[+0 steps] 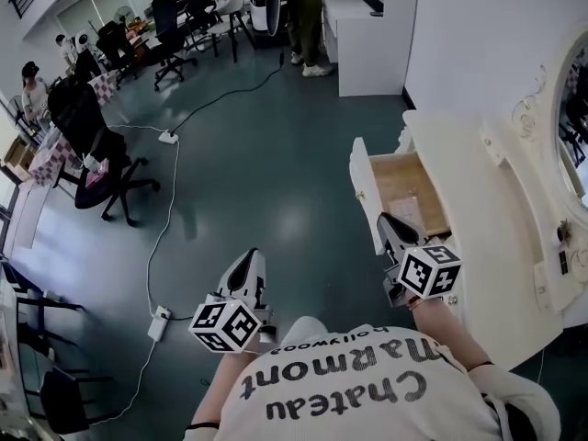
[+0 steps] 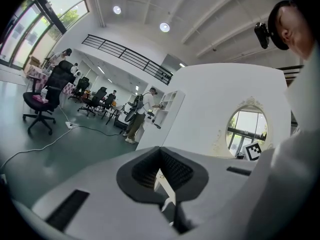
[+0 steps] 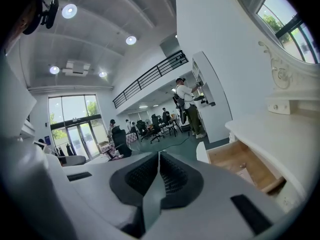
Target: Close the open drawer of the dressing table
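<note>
Just ahead and to the right of your right tongs (image 1: 386, 220), the pale wooden drawer (image 1: 411, 184) stands pulled well out of the white carved dressing table (image 1: 487, 200). Its white front panel (image 1: 364, 186) faces the dark teal floor (image 1: 276, 154). The jaws of the right tongs are pressed together with nothing between them. Their tips sit close to the near end of that front panel; you cannot tell from any view whether they touch it. A pale sheet (image 1: 410, 213) lies on the drawer's bottom.

To the right of the right tongs, the table's flat white top overhangs the drawer's inner end, and the oval mirror (image 1: 575, 108) rises further right.

Your left tongs (image 1: 250, 257) hang over the floor, well apart from the drawer and level with the right pair. Their jaws also meet at the tips and clamp nothing.

Left of the left tongs, a white power strip (image 1: 159, 324) lies on the floor, and its thin cable (image 1: 165, 219) runs away to a second white strip (image 1: 168, 138). Further left stands a black wheeled office chair (image 1: 96, 163). Far ahead of both pairs, a person (image 1: 306, 16) stands at a tall white cabinet (image 1: 363, 49), beyond the drawer's far end.
</note>
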`<state>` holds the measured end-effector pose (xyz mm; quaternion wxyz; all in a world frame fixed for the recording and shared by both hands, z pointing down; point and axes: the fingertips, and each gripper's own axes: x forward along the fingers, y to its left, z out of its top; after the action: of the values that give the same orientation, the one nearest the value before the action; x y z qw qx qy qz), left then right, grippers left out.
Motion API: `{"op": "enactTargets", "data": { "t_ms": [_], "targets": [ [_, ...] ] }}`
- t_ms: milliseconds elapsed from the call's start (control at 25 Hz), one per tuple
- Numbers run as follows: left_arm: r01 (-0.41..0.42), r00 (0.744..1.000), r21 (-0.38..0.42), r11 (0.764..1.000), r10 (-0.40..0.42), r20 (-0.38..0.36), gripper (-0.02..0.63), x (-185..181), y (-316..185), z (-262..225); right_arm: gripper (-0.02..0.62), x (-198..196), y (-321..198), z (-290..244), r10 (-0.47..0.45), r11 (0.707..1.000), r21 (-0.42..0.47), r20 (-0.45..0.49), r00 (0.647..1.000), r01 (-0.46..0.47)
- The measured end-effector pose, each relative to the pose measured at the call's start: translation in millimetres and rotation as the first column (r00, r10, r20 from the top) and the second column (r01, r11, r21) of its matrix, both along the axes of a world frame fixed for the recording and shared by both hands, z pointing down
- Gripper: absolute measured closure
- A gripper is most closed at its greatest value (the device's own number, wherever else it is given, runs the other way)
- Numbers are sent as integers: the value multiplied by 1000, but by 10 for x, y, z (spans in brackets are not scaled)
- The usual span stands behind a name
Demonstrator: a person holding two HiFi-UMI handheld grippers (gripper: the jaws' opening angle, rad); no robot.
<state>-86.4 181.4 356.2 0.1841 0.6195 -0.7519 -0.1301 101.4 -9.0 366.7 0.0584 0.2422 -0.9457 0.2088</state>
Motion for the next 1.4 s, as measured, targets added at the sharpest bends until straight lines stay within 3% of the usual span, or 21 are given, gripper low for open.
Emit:
{"op": "enactTargets", "data": {
  "t_ms": [400,680,1040,1120,1280,1400],
  "targets": [
    [-31,999,-32,999,31,-7,598,-155,-258,124,560,-28,-228,381,64,992,-105,-34,997,-67],
    [-55,998,-44,998,54,-17,598,-529,-555,175,560,-347,-292,724,75,965,-255,50,996,-60],
    [-57,998,-102,993,55,-28,598,-1109,-897,331,559,-763,-452,1521,174,878,-455,21,985,-146],
    [-56,998,-117,992,52,-31,598,-1248,-932,362,558,-828,-542,1675,221,847,-497,3,975,-190],
    [-47,998,-133,990,42,-42,598,-1549,-999,394,558,-876,-739,1962,348,750,-588,-35,937,-301],
    [-47,998,-126,991,42,-37,598,-1777,-1106,357,557,-934,-883,2090,388,724,-594,-69,919,-350]
  ]
}}
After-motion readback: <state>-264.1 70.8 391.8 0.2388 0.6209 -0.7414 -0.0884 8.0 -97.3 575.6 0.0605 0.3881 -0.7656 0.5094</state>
